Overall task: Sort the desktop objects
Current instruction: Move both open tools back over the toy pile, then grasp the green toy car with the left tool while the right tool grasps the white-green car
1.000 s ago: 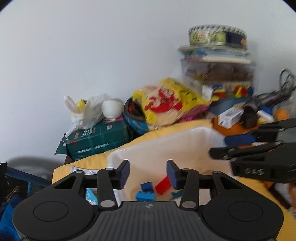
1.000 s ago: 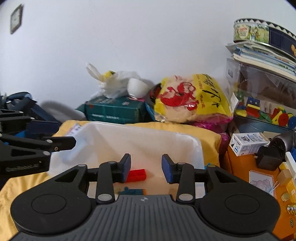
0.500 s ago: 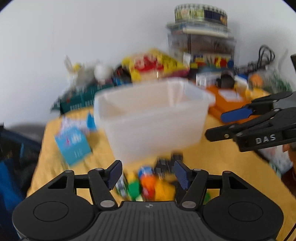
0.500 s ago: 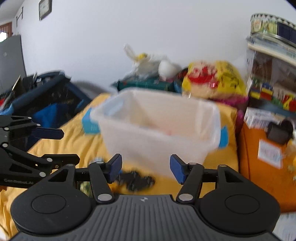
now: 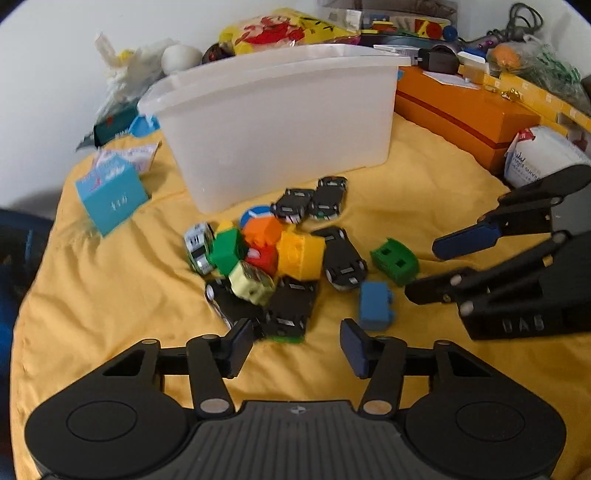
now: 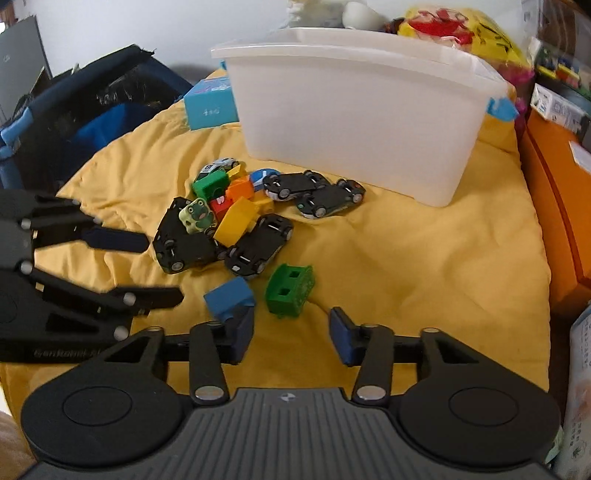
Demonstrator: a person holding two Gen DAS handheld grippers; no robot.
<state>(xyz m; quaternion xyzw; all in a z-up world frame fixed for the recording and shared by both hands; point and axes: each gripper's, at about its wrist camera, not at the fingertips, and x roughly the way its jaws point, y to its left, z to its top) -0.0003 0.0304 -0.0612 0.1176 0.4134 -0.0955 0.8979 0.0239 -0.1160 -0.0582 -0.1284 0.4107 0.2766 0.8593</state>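
Note:
A pile of toys lies on the yellow cloth [image 5: 110,295] in front of a white plastic bin [image 5: 280,122] [image 6: 354,122]: several black toy cars [image 5: 341,258] [image 6: 258,243], a yellow brick [image 5: 301,254] and smaller pieces. A green brick [image 5: 394,261] [image 6: 290,290] and a blue brick [image 5: 375,305] [image 6: 229,297] lie apart on the near side. My left gripper [image 5: 295,345] [image 6: 159,267] hovers at the pile's near edge, jaws closing on nothing. My right gripper [image 6: 291,332] [image 5: 439,267] hangs just short of the green brick, jaws closing, pads touching nothing.
A teal box [image 5: 110,199] leans left of the bin. An orange case [image 5: 461,110] with clutter on it borders the cloth on the right, next to a white roll [image 5: 543,155]. A dark blue bag [image 6: 92,103] stands off the left edge. A yellow sack [image 5: 284,29] lies behind the bin.
Both grippers have dropped from above the bin to low over the cloth in front of it. The toy pile has come into view. Both pairs of jaws widened, then narrowed.

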